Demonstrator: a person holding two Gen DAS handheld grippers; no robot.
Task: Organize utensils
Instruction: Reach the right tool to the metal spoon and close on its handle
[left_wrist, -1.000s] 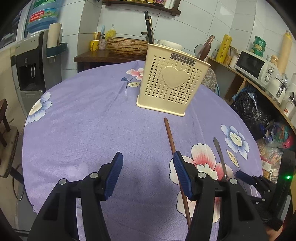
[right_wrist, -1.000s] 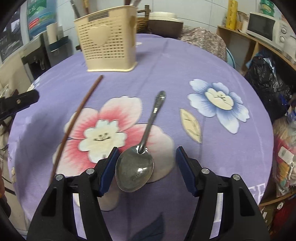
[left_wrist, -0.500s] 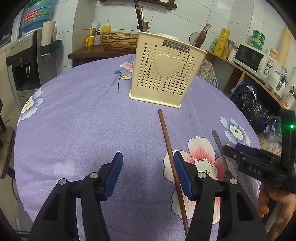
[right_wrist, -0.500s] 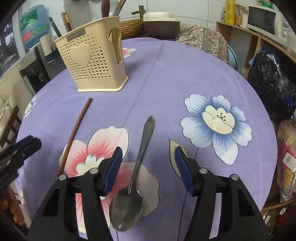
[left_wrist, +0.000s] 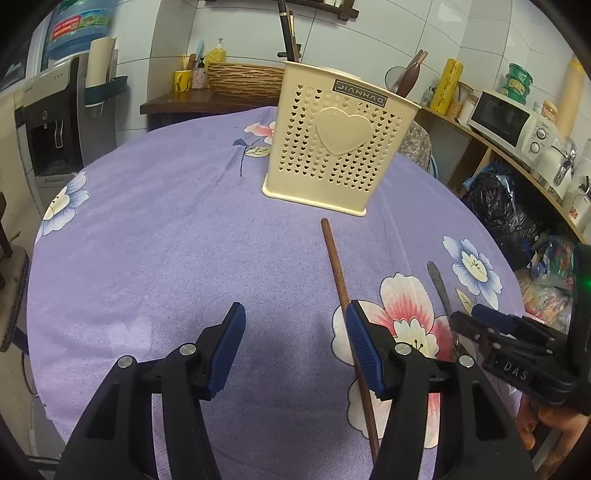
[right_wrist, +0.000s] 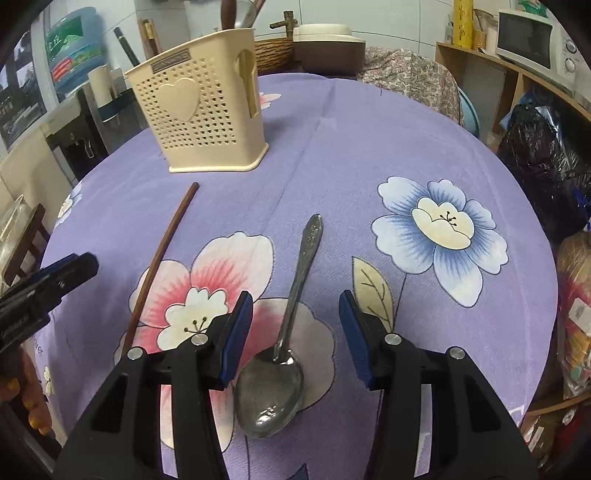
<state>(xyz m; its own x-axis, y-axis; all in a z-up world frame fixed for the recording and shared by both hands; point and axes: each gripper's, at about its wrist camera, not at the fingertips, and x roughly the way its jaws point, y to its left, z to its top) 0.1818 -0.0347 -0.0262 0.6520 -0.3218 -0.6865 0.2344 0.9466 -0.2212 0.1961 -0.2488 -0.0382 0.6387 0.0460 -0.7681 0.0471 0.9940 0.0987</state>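
A cream perforated utensil holder stands on the purple flowered tablecloth; it also shows in the right wrist view with utensils in it. A brown chopstick lies in front of it, passing under my left gripper's right finger; the same chopstick lies left of the spoon. A metal spoon lies between my right gripper's fingers, bowl nearest. My left gripper is open and empty. My right gripper is open above the spoon.
The round table's edge curves close on the right. Black bags and shelves with a microwave stand to the right. A water dispenser stands at the left. A side table with a basket is behind.
My right gripper has moved back and lower over the spoon, so the bowl lies between its fingers again. My left gripper has shifted a little closer to the holder.
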